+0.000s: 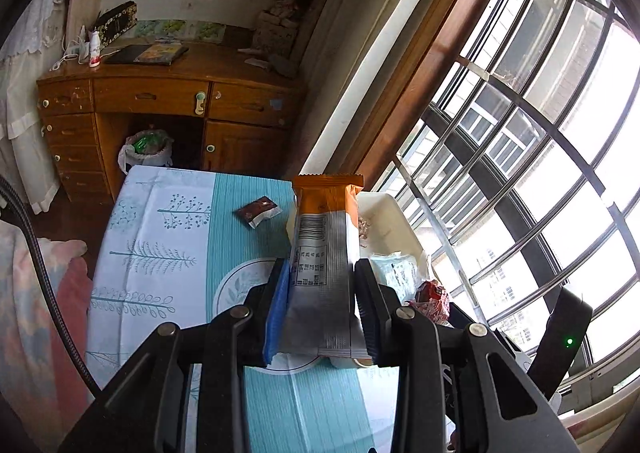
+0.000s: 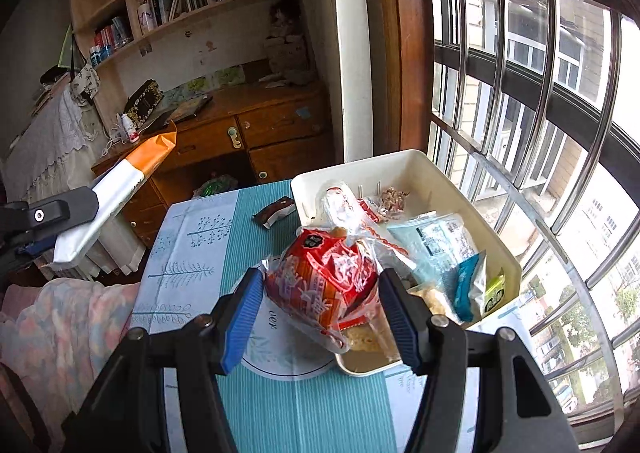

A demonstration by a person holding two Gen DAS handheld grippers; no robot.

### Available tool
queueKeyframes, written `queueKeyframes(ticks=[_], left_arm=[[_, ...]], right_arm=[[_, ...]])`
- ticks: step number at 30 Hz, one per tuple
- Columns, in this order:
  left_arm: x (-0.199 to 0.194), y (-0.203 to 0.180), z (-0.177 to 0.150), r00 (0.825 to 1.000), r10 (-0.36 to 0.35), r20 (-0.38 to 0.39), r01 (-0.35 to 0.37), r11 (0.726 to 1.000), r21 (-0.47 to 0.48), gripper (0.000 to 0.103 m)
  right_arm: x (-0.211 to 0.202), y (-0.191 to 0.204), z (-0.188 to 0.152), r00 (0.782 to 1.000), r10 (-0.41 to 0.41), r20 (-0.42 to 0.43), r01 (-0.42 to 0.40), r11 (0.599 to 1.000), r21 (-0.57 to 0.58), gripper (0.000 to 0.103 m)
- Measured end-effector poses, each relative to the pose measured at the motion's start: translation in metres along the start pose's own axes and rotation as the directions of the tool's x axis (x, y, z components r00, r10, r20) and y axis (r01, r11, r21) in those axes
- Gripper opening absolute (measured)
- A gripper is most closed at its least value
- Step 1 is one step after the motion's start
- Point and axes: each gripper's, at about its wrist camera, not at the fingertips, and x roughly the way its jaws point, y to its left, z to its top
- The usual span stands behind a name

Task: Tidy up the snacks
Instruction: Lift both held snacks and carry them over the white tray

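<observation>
Left wrist view: the left gripper is clamped on a long orange-and-silver snack packet, which stands up between its jaws with the orange crimped end pointing away from the camera. Below and ahead of the jaws lies a table with a teal and white patterned cloth. A small dark brown snack packet lies on the cloth ahead and to the left of the gripper. Just right of the held packet sits a white bin holding more snacks, and a red wrapper shows beside the right jaw. A wooden desk stands beyond the table, a barred window to the right.

Right wrist view: the right gripper is closed on a bulging red snack bag, its blue-padded jaws pressing the bag from both sides, over the near corner of the white bin. The bin, ahead and to the right, holds a pale blue packet, a teal packet, a small green packet and other wrappers. The small dark brown snack packet lies on the cloth just left of the bin. Far to the left, the left gripper holds the orange-and-silver snack packet raised clear of the table, tilted up toward the wooden desk
</observation>
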Motion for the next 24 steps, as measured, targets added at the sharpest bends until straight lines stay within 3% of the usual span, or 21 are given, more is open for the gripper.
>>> queueKeyframes(ticks=[11,24], left_arm=[[0.047,-0.065,-0.002,0.999,0.019,0.026,-0.017,0.998,-0.057,0.031],[0.133,-0.104,0.001,0.999,0.02,-0.044,-0.024,0.995,-0.1,0.031]], right_arm=[[0.011,-0.067,0.038,0.998,0.069,-0.007,-0.07,0.993,-0.095,0.061],[0.056,-0.124,0.077,0.99,0.135,-0.034,-0.139,0.974,-0.181,0.062]])
